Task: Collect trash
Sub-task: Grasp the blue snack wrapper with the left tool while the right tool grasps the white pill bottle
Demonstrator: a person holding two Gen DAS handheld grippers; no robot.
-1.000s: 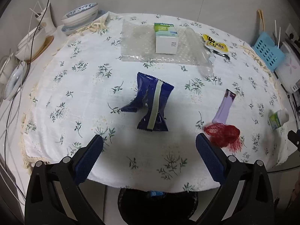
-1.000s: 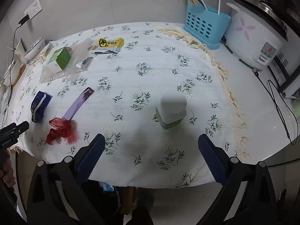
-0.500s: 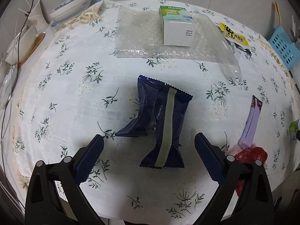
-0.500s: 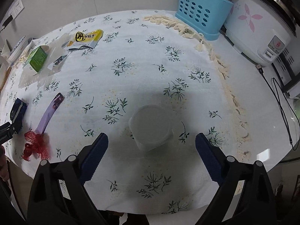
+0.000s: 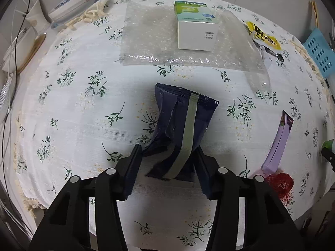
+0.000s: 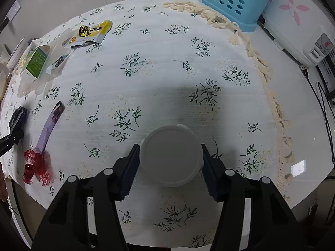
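In the left wrist view my left gripper is shut on the near end of a dark blue snack wrapper lying on the flowered tablecloth. In the right wrist view my right gripper is shut on a white plastic cup that stands on the cloth. A purple wrapper and a red net lie right of the blue wrapper. The purple wrapper and red net also show at the left of the right wrist view.
A white and green box sits on bubble wrap at the back, with a yellow packet beside it. Bowls stand at the back left. A blue basket and a rice cooker stand at the right.
Both grippers moved forward and down and closed. The left one took hold of the blue wrapper, the right one took hold of the white cup.
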